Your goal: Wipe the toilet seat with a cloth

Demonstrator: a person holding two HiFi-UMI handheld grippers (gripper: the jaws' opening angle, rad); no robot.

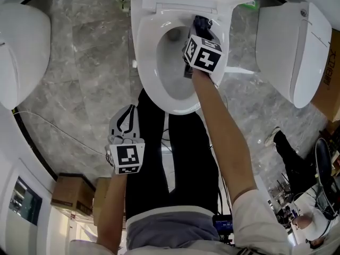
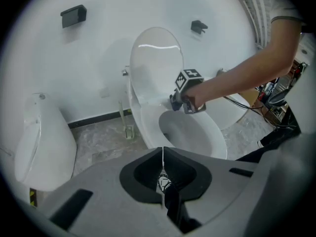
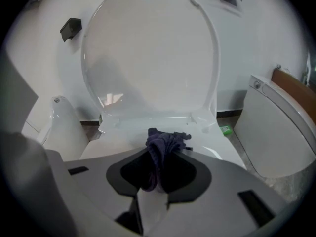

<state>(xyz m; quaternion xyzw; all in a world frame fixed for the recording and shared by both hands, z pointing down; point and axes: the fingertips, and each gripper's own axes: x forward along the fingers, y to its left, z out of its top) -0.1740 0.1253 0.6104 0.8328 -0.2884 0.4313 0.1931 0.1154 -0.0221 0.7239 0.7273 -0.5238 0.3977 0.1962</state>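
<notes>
"Your left gripper (image 1: 125, 122), low beside your leg: what's it carrying?"

"Nothing. Its jaws are closed flat together, and it hangs well clear of the toilet seat (image 1: 144, 57)."

"And your right gripper (image 1: 202, 25)?"

"It's clamped on the dark cloth (image 3: 165, 143), at the seat's back rim by the hinge. You look mid-wipe. No wiped part shows, so I'd count the front and left rim as undone."
</notes>
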